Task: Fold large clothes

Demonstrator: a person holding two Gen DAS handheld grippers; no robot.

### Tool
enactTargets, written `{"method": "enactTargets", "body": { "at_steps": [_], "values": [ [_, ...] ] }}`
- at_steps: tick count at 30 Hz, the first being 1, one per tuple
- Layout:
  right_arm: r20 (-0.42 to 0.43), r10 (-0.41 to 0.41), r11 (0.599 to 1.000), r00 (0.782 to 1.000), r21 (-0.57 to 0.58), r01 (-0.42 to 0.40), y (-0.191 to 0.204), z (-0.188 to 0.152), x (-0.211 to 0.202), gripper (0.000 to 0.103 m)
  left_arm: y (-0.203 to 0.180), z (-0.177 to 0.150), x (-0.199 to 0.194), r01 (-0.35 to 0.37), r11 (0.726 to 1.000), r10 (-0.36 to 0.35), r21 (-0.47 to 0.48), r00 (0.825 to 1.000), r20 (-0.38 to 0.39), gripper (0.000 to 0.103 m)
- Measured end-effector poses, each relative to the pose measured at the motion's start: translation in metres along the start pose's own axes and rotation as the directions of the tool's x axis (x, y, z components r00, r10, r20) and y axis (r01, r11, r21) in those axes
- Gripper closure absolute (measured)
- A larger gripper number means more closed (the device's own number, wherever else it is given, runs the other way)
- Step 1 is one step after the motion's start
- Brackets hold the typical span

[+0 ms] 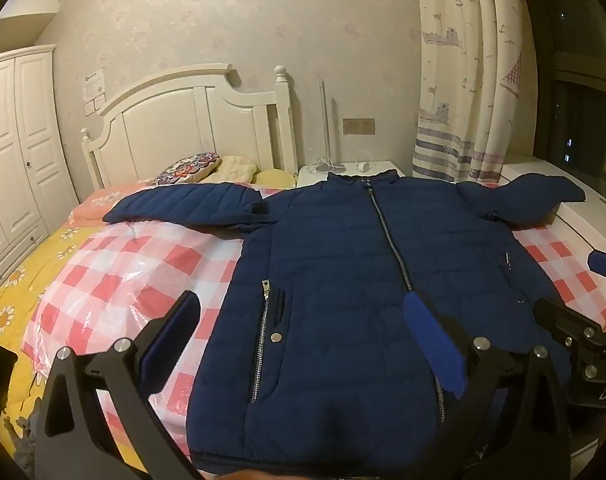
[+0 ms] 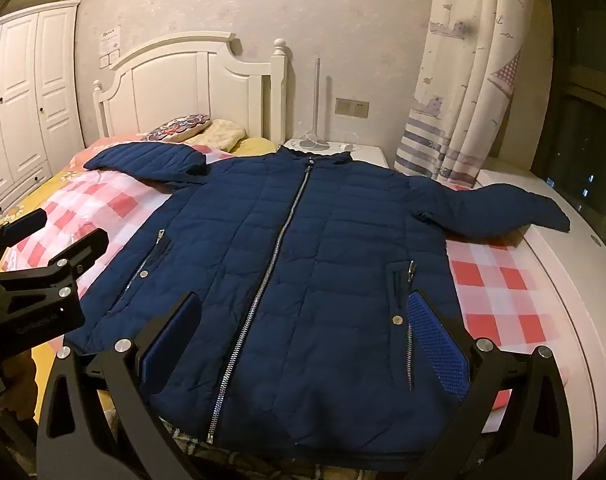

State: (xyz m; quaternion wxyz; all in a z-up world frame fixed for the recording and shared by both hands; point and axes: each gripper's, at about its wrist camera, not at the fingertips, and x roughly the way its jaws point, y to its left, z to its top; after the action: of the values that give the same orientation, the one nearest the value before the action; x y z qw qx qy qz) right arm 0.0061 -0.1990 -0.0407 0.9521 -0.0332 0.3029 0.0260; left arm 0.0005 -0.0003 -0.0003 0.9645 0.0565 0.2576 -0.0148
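A navy quilted puffer jacket (image 2: 303, 248) lay flat, zipped, sleeves spread, on a glossy pink-checked sheet (image 2: 503, 292) over the bed. Left gripper (image 1: 303, 340) and right gripper (image 2: 303, 336) hovered at its near hem, fingers wide apart, holding nothing.

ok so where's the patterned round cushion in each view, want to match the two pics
Left wrist view: patterned cushion left of centre, at the head of the bed, behind the jacket's sleeve.
Right wrist view: patterned cushion upper left, same spot by the headboard.
Shared landmark: white headboard right behind it.
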Motion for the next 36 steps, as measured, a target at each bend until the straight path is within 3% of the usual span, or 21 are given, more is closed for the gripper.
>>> {"method": "enactTargets", "body": {
  "at_steps": [36],
  "values": [
    [-0.004,0.018,1.0,1.0,0.016,-0.018,0.01,-0.008,0.002,0.004,-0.001,0.0,0.001,0.017,1.0,-0.017,0.007,1.0,0.009,0.002]
  ]
}}
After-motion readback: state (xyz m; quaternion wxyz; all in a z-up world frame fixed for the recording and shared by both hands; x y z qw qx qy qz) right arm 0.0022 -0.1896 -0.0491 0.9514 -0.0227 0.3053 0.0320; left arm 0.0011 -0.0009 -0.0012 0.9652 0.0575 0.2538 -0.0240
